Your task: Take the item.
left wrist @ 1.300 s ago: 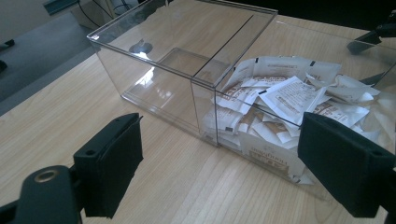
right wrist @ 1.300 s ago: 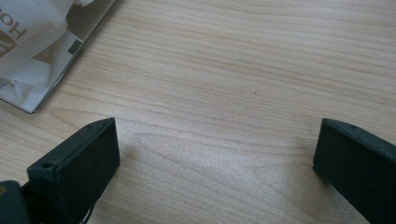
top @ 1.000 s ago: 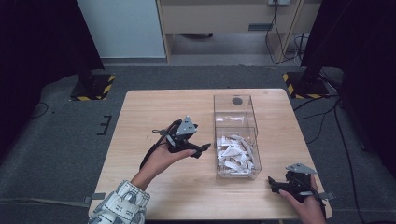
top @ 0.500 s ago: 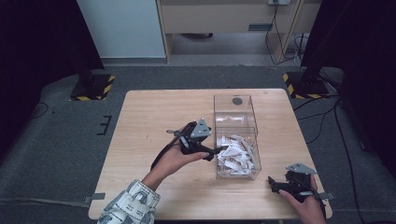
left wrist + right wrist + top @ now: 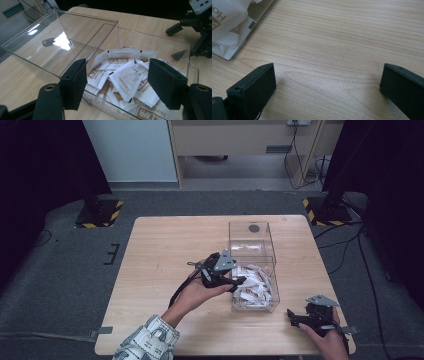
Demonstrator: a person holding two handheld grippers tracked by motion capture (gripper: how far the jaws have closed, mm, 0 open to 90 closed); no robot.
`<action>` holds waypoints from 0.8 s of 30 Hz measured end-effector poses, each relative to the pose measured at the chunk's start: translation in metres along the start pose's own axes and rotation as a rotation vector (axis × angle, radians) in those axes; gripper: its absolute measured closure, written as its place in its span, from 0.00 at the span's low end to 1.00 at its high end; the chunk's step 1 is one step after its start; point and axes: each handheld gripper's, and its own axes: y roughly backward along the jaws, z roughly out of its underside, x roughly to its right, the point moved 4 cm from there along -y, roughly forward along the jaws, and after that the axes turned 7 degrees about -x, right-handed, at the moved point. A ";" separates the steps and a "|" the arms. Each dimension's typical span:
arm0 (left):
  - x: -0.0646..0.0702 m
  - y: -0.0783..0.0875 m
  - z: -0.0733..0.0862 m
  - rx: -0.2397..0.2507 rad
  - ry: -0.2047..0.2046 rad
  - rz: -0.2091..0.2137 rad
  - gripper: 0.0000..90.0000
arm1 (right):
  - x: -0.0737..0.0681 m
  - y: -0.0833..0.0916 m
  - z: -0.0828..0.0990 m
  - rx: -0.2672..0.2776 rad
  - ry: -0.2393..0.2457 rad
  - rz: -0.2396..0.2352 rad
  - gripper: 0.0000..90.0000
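Observation:
A clear plastic box (image 5: 252, 240) stands on the wooden table, its near half holding several white and brown sachets (image 5: 252, 287). My left gripper (image 5: 239, 281) hangs open at the box's left wall, over the sachets. In the left gripper view the sachets (image 5: 125, 75) lie beyond the wide-apart jaws, and the box's lid (image 5: 60, 42) slopes away on the left. My right gripper (image 5: 291, 317) rests open near the table's front right corner, its jaws close to bare wood. The box's corner with sachets (image 5: 229, 27) shows at the top left of the right gripper view.
The table (image 5: 160, 255) is light wood with bare room left of the box. A dark disc (image 5: 254, 227) sits on the lid. Stands with yellow-black bases (image 5: 97, 212) flank the table on the grey floor. The other gripper (image 5: 197, 27) shows far off in the left gripper view.
My left gripper has moved right from mid-table to the box's left wall and now reaches over the sachets. The right gripper has stayed in place.

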 end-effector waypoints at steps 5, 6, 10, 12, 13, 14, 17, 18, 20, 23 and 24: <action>0.008 -0.007 -0.001 -0.024 -0.026 0.026 0.42 | 0.000 0.000 0.000 0.000 -0.001 0.000 0.01; 0.009 -0.009 -0.001 -0.028 -0.031 0.031 0.43 | 0.000 0.000 0.000 0.001 -0.001 0.000 0.01; 0.014 -0.019 -0.002 -0.059 -0.052 0.055 0.49 | 0.000 0.000 0.000 0.000 -0.001 0.000 0.01; 0.017 -0.023 -0.002 -0.072 -0.063 0.073 0.53 | 0.000 0.000 0.000 0.000 -0.001 -0.001 0.01; 0.019 -0.026 -0.002 -0.079 -0.066 0.076 0.55 | 0.000 0.000 0.000 0.000 -0.001 0.000 0.01; 0.020 -0.029 -0.001 -0.088 -0.068 0.077 0.55 | 0.000 0.000 0.000 0.000 -0.001 0.000 0.01; 0.024 -0.035 -0.001 -0.104 -0.075 0.086 0.57 | 0.000 0.000 0.000 0.000 0.000 0.000 0.01; 0.024 -0.037 -0.001 -0.112 -0.078 0.082 0.57 | 0.000 0.000 0.000 0.000 -0.001 0.000 0.01; 0.024 -0.040 -0.001 -0.122 -0.065 0.071 0.60 | 0.000 0.000 0.000 0.000 -0.001 -0.001 0.01; 0.024 -0.043 0.000 -0.136 -0.067 0.083 0.64 | 0.000 0.000 0.000 0.000 -0.001 -0.001 0.01; 0.024 -0.044 0.000 -0.138 -0.070 0.088 0.64 | 0.000 0.000 0.000 0.000 -0.001 -0.001 0.01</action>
